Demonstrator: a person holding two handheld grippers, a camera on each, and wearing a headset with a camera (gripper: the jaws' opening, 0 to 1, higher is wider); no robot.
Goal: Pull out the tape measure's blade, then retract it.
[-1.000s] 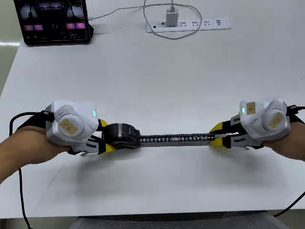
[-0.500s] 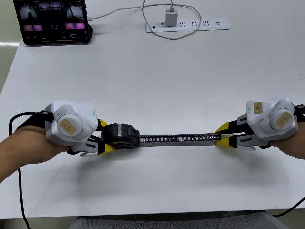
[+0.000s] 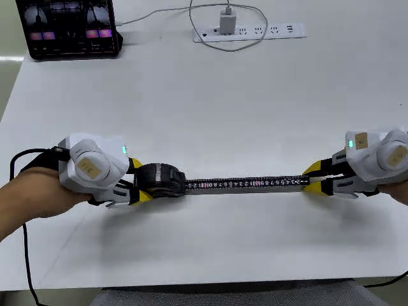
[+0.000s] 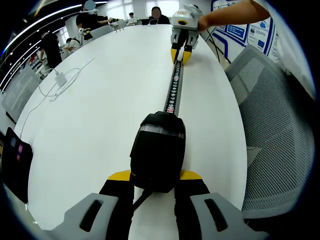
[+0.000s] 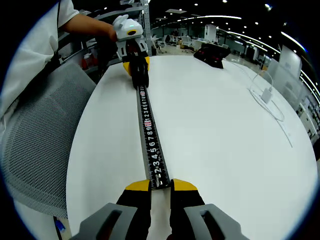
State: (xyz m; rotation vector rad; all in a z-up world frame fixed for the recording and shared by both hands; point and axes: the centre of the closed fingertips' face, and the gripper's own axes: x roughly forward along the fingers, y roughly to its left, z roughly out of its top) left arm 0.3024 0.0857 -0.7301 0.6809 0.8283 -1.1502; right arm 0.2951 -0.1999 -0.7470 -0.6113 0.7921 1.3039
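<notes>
A black tape measure case (image 3: pixel 160 180) lies on the white table, with my left gripper (image 3: pixel 136 183) shut on its rear end; the case (image 4: pixel 158 150) sits between that gripper's yellow-tipped jaws. The dark numbered blade (image 3: pixel 245 183) runs right from the case to my right gripper (image 3: pixel 315 179), which is shut on the blade's end. In the right gripper view the blade (image 5: pixel 149 135) stretches away from my right gripper (image 5: pixel 160 186) to the far case (image 5: pixel 139 73). In the left gripper view the blade (image 4: pixel 175 87) reaches the other gripper (image 4: pixel 181 54).
A tablet (image 3: pixel 69 27) with a lit screen stands at the table's (image 3: pixel 210 115) back left. A white power strip (image 3: pixel 250 32) with a plugged charger and looped cable lies at the back middle. A grey mesh chair (image 4: pixel 272 115) sits along the table's near edge.
My right gripper has moved to the right with the blade's end, and more of the blade is out of the case. The left gripper and case have stayed put.
</notes>
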